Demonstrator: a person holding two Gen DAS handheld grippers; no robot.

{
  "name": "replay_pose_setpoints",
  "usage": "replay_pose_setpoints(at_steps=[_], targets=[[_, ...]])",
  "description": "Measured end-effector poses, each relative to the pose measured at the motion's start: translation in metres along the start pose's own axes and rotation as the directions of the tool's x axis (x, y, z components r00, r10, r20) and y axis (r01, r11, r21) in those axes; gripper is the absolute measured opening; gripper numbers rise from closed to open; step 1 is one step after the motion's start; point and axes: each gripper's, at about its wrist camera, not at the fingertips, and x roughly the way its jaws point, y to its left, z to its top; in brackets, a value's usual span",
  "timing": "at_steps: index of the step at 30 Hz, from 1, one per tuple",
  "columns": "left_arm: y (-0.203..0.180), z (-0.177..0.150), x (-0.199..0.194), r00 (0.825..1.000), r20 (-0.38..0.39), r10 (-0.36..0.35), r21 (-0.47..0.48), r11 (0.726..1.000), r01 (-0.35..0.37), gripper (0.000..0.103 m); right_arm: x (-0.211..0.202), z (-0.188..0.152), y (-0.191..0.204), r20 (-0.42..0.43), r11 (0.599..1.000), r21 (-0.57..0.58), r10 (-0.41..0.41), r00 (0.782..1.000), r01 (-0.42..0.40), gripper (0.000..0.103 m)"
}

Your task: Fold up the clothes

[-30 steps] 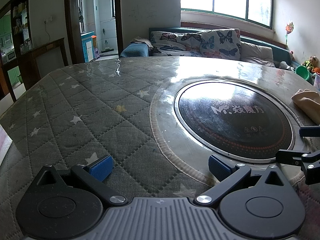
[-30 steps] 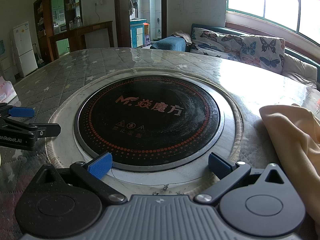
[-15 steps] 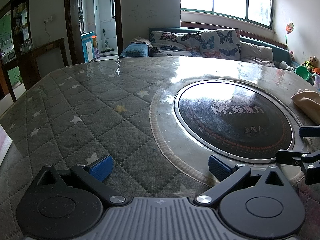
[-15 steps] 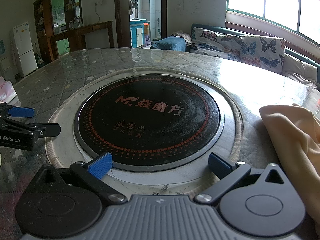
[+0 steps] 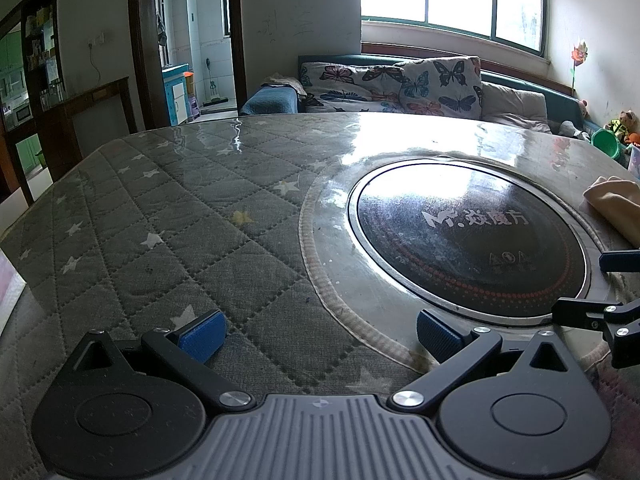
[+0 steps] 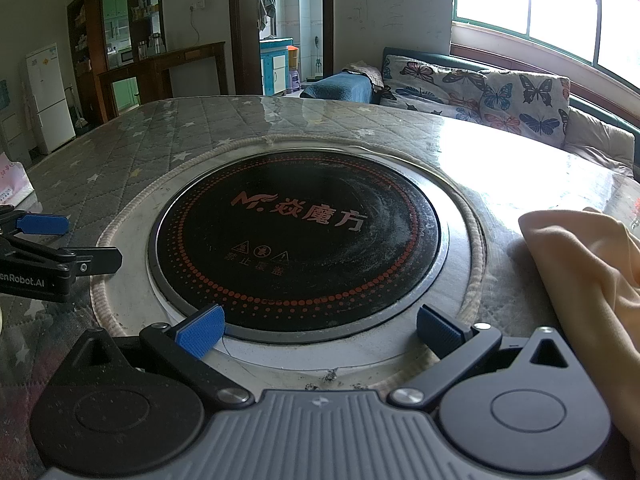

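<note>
At 9 o'clock of the round table, the grey quilted star-print table cover (image 5: 168, 232) under a glossy clear sheet lies bare, and the left gripper (image 5: 318, 330) hovers low over it with its 2 blue-padded fingers (image 5: 202, 334) spread wide apart, holding nothing. In the right wrist view that same tool shows at the 9 o'clock edge of the frame, beside the hob.

At the table's centre sits the round black glass induction hob (image 6: 298, 240) with red dotted rings and a metal rim, nothing on it. The right gripper (image 6: 318, 332) hangs over the hob's near edge at 6 o'clock, its jaws likewise fully apart and empty.

At 3 o'clock, just past the hob's braided border, lies the pale peach cloth garment (image 6: 592, 276), bunched and unfolded, its near edge running down beside the right tool's body without being between the fingers. In the left wrist view only its corner (image 5: 614, 204) shows, at 3 o'clock of the frame.

Judged from this, folding has not started: the step in hand is reaching for the garment. The next move likely calls for the right gripper to swing toward 3 o'clock, close on an edge, and drag the cloth to the open centre so the left tool can take a 2nd edge and spread it flat.
</note>
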Motion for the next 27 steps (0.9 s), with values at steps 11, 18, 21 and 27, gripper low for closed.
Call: replay_pose_setpoints(at_steps=[11,18,21,27], targets=[[-0.005,0.000,-0.001,1.000,0.001,-0.001,-0.001,1.000,0.001,0.103,0.000,0.000,0.000,0.000,1.000,0.000,0.000,1.000,0.000,0.103],[-0.010,0.000,0.000,1.000,-0.001,0.001,0.001,1.000,-0.001,0.103,0.000,0.000,0.000,0.000,1.000,0.000,0.000,1.000,0.000,0.103],[-0.011,0.000,0.000,1.000,0.000,-0.001,-0.001,1.000,0.001,0.103,0.000,0.000,0.000,0.000,1.000,0.000,0.000,1.000,0.000,0.103],[-0.012,0.000,0.000,1.000,0.001,0.000,0.001,1.000,0.000,0.103,0.000,0.000,0.000,0.000,1.000,0.000,0.000,1.000,0.000,0.103]])
